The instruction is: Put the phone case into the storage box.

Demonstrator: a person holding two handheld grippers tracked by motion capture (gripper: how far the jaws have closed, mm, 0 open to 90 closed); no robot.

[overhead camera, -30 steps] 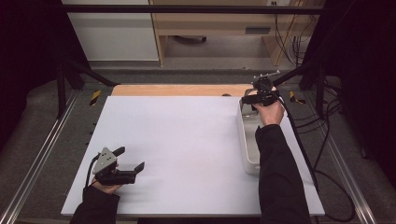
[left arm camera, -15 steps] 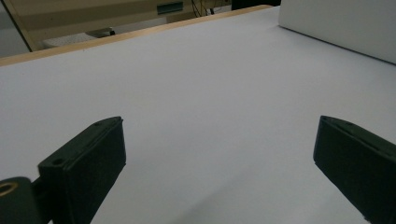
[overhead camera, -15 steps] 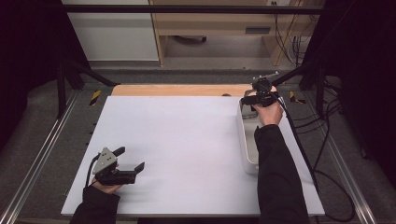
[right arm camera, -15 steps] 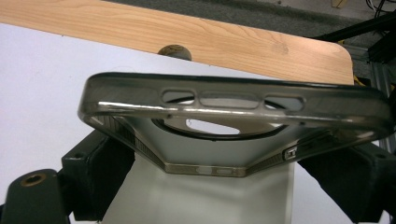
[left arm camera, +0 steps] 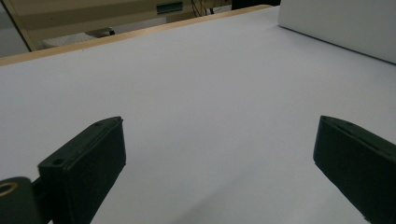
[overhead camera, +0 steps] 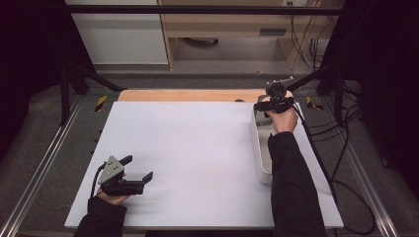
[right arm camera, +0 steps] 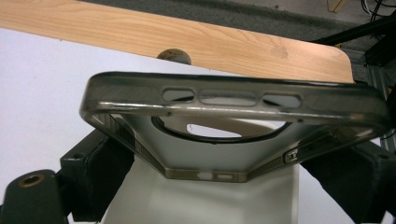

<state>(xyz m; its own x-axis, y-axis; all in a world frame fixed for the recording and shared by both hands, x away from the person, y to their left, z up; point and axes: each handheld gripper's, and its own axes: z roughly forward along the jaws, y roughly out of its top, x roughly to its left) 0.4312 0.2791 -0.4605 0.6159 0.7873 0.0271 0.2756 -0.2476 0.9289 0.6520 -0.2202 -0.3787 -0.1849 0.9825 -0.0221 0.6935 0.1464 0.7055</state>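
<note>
In the right gripper view a smoky translucent phone case (right arm camera: pixel 233 100) is held edge-on between the black jaws of my right gripper (right arm camera: pixel 233 163), which is shut on its two sides. Just under it lies a white tray (right arm camera: pixel 201 200). The high view puts my right gripper (overhead camera: pixel 261 105) at the far end of that long white tray (overhead camera: pixel 262 165) on the table's right side. My left gripper (overhead camera: pixel 138 168) rests low at the near left of the white table top (overhead camera: pixel 197 148). Its jaws stand wide apart with nothing between them, and in the left gripper view my left gripper (left arm camera: pixel 219 158) looks over bare white surface.
A wooden strip (overhead camera: pixel 188 95) runs along the table's far edge, with a small round knob (right arm camera: pixel 173 56) near it. Metal rails flank the table. Cables (overhead camera: pixel 341 163) trail on the floor at the right. The tray's white wall (left arm camera: pixel 341 23) shows far off in the left gripper view.
</note>
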